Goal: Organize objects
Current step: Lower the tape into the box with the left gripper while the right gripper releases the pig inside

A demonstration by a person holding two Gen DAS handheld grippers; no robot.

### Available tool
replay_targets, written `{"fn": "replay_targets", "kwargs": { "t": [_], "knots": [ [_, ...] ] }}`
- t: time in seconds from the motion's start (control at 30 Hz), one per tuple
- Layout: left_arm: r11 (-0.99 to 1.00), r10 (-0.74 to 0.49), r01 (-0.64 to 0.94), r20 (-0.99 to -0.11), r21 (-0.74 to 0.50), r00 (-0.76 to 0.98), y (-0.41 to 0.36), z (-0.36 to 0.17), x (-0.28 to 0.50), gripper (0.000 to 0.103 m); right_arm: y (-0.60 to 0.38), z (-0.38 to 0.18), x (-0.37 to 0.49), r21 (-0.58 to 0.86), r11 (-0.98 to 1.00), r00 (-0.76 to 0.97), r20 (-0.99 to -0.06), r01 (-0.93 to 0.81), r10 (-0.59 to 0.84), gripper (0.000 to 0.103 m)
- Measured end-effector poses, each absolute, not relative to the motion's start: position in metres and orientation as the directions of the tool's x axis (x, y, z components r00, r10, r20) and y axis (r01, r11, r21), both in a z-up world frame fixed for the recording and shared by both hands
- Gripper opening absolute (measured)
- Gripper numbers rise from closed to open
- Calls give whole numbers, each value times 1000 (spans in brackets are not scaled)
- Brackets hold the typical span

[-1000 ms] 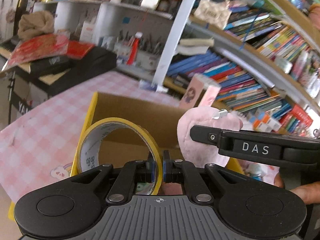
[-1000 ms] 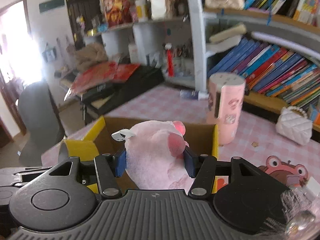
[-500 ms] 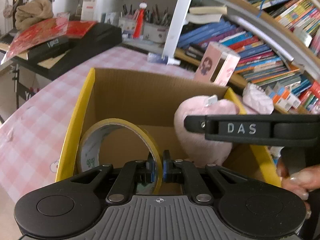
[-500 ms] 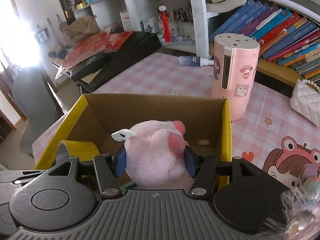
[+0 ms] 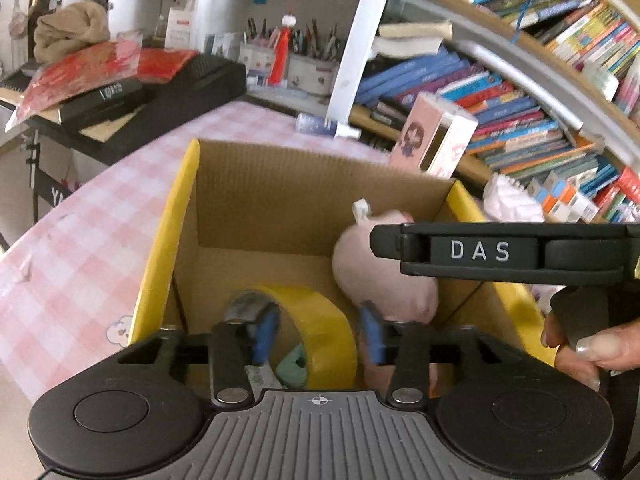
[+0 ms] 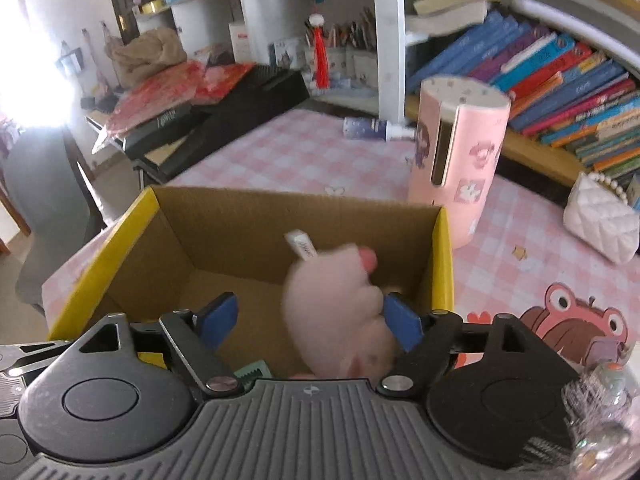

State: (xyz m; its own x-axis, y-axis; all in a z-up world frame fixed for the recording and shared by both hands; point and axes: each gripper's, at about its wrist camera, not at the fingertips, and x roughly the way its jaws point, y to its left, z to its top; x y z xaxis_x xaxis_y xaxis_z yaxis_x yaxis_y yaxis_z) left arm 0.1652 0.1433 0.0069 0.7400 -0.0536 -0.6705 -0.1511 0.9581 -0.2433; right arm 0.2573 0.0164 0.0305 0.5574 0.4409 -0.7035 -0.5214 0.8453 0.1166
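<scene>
Two items inside cardboard box (image 5: 320,200): yellow tape roll (image 5: 324,336) and pink plush toy (image 6: 340,308). Left gripper (image 5: 316,332) and right gripper (image 6: 308,320) jaws have just been opening, now spread, both items released. Pink canister (image 6: 456,160), white purse (image 6: 600,216), spray bottle (image 6: 372,126) remain on table (image 5: 80,248), likely still unsorted.

Inside the cardboard box (image 6: 224,236), the pink plush toy (image 6: 340,304) is smeared by motion, its lower part hidden behind the right hand-held gripper (image 6: 310,318). The yellow tape roll (image 5: 320,336) is partly covered by the left hand-held gripper (image 5: 316,338). A green item (image 5: 292,368) beneath the roll is too hidden to identify.
</scene>
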Motion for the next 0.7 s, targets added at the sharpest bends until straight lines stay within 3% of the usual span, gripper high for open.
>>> {"fn": "replay_targets", "kwargs": {
  "t": [0.1, 0.33, 0.7],
  "knots": [
    [965, -40, -127, -605, -231, 795, 140, 19, 154, 70, 14, 41, 247, 101, 844, 589, -673, -527, 448, 83],
    [968, -31, -104, -520, -227, 853, 137, 41, 127, 75, 5, 62, 220, 88, 851, 646, -612, -517, 456, 84],
    [964, 13, -140, -485, -227, 874, 139, 48, 76, 85, -8, 74, 169, 58, 870, 699, -570, -490, 432, 84]
  ]
}}
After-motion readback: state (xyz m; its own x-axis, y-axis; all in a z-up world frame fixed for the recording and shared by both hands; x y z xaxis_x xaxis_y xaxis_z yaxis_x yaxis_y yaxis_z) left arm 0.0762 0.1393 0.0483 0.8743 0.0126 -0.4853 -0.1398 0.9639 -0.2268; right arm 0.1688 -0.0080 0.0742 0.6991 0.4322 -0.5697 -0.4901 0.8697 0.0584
